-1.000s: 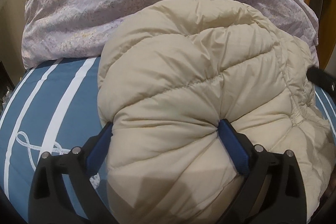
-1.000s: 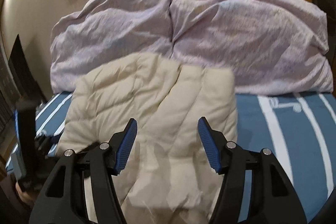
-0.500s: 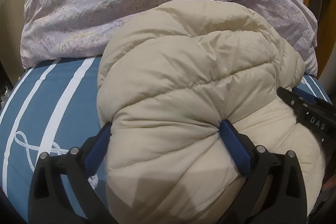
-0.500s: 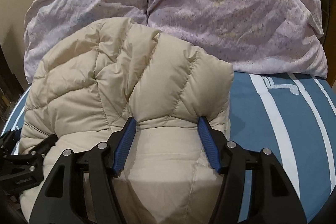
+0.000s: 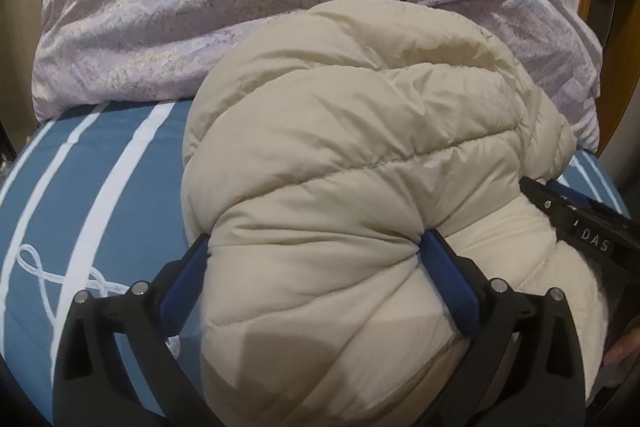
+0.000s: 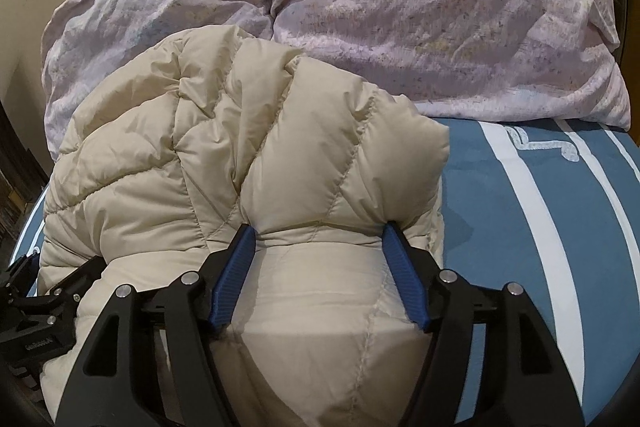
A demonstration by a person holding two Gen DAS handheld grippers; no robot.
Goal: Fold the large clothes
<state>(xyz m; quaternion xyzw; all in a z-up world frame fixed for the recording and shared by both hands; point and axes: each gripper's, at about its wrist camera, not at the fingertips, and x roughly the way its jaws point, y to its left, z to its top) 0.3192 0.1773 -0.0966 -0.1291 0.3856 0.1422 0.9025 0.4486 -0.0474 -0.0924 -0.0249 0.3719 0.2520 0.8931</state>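
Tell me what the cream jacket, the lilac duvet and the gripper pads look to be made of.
Puffer jacket: thin, faintly glossy woven shell, likely nylon or polyester, over lofty fill; stitched baffles bulge.
Lilac duvet: matte, finely creased cloth, probably cotton.
Right gripper and left gripper: blue ribbed pads, seemingly rubber or soft plastic, on black matte plastic-looking arms.

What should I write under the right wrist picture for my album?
Right gripper pinching a puffy cream jacket on a blue striped bed, lilac duvet behind.
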